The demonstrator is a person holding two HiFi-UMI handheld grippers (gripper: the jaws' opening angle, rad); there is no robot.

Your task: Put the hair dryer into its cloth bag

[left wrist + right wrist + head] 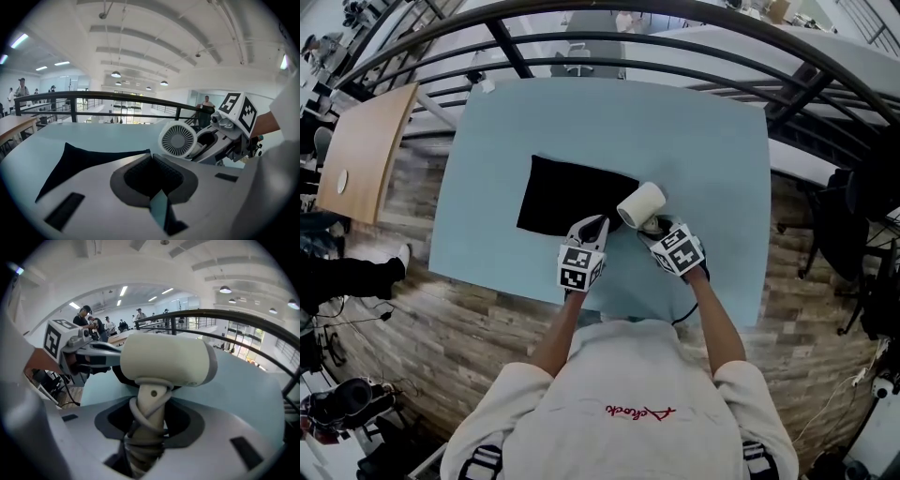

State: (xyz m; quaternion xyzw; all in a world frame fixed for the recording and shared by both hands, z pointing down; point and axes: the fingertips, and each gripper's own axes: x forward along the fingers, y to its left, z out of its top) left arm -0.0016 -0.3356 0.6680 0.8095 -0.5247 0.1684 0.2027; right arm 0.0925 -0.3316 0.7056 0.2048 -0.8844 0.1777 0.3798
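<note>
dryer position: the hair dryer [641, 204] sits in the right gripper [656, 228], raised off the light blue table [581, 122]. its barrel hangs over the right near corner of the cloth bag [567, 199].
dryer relative to left gripper: just beside the left gripper [592, 225], on its right and slightly farther from the person. the two are apart.
right gripper state: jaws partly spread and clamped on the dryer's handle [152, 401], one pad on each side. the barrel stands crosswise above the jaw tips.
left gripper state: jaws closed together. the tips rest at the near right edge of the bag, and the black cloth runs right up to them. dark pads against dark cloth: it cannot be told whether cloth is pinched.
bag position: flat on the table, left of the dryer and ahead of the left gripper. its long side runs left to right.
dryer appearance: cream-white, with a short rounded barrel and a grey band at one end. a round slotted grille [178, 139] closes the end that faces the left gripper.
cord: a pale cord [140, 420] is wound in several turns round the handle, inside the right gripper's grip.
</note>
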